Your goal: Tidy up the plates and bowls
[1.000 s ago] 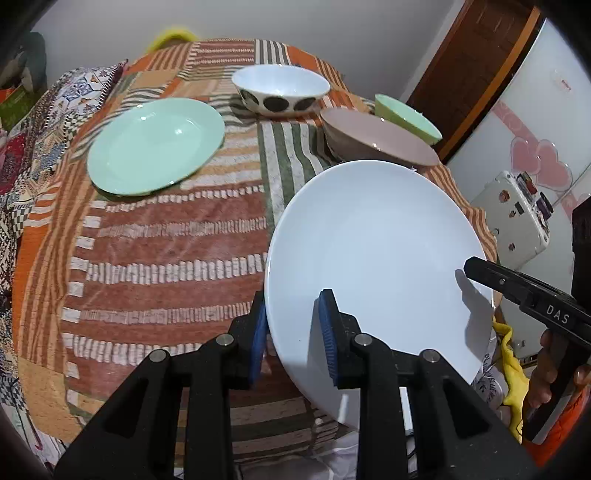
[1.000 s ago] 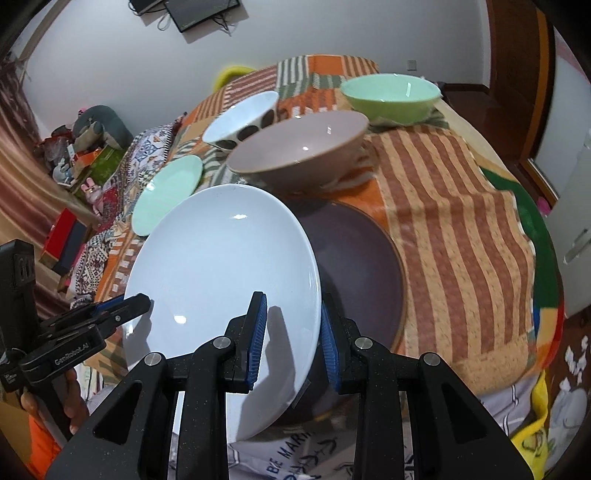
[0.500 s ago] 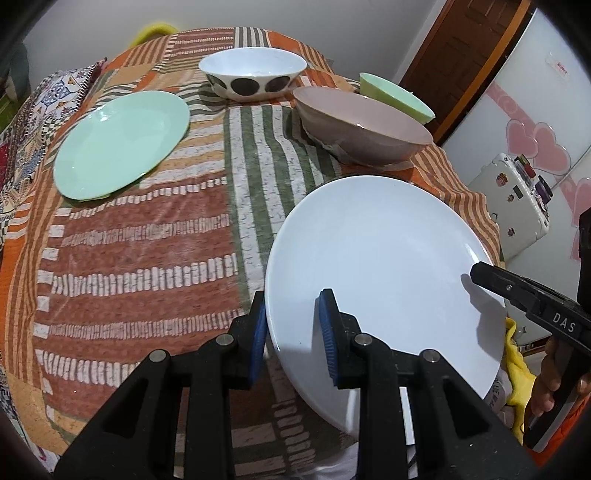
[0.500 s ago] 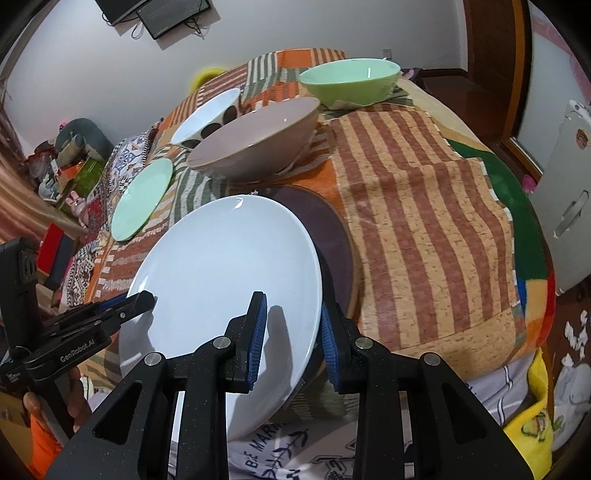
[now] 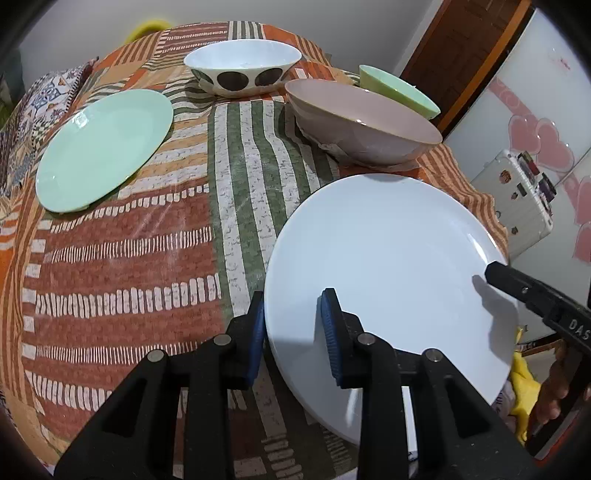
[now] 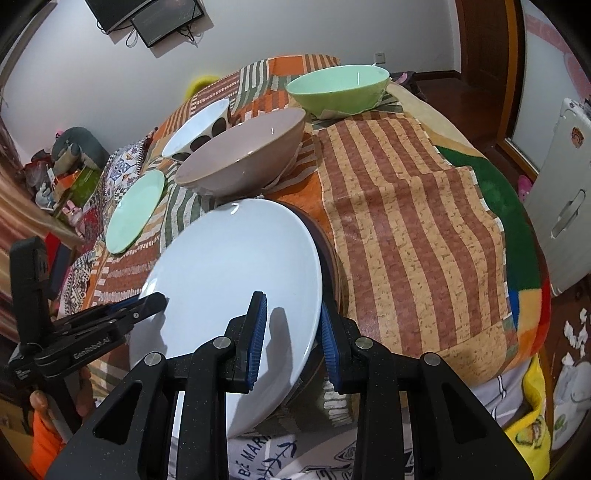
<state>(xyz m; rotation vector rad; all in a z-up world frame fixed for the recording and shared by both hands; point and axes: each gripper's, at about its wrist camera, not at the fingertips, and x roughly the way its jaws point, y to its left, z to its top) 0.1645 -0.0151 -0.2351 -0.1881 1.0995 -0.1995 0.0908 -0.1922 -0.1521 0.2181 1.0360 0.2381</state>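
Note:
Both grippers pinch opposite rims of a large white plate (image 5: 388,254), also in the right wrist view (image 6: 229,273). My left gripper (image 5: 293,326) is shut on its left rim. My right gripper (image 6: 290,328) is shut on its right rim and shows as a black finger (image 5: 517,286) at the right. The white plate sits low over a dark brown plate (image 6: 327,254) on the table. A mint green plate (image 5: 103,147) lies at the left. Behind stand a pink-beige bowl (image 5: 362,125), a white bowl with dark dots (image 5: 242,72) and a green bowl (image 6: 338,90).
The table is covered by a striped patchwork cloth (image 5: 122,258). A white appliance (image 5: 517,199) stands past the table's right edge. Cluttered shelves (image 6: 62,173) and a wall monitor (image 6: 147,18) are behind. The cloth's striped right part (image 6: 413,229) is bare.
Both grippers have lowered the white plate toward the table, so it covers most of the dark brown plate. The bowls and green plate have not moved.

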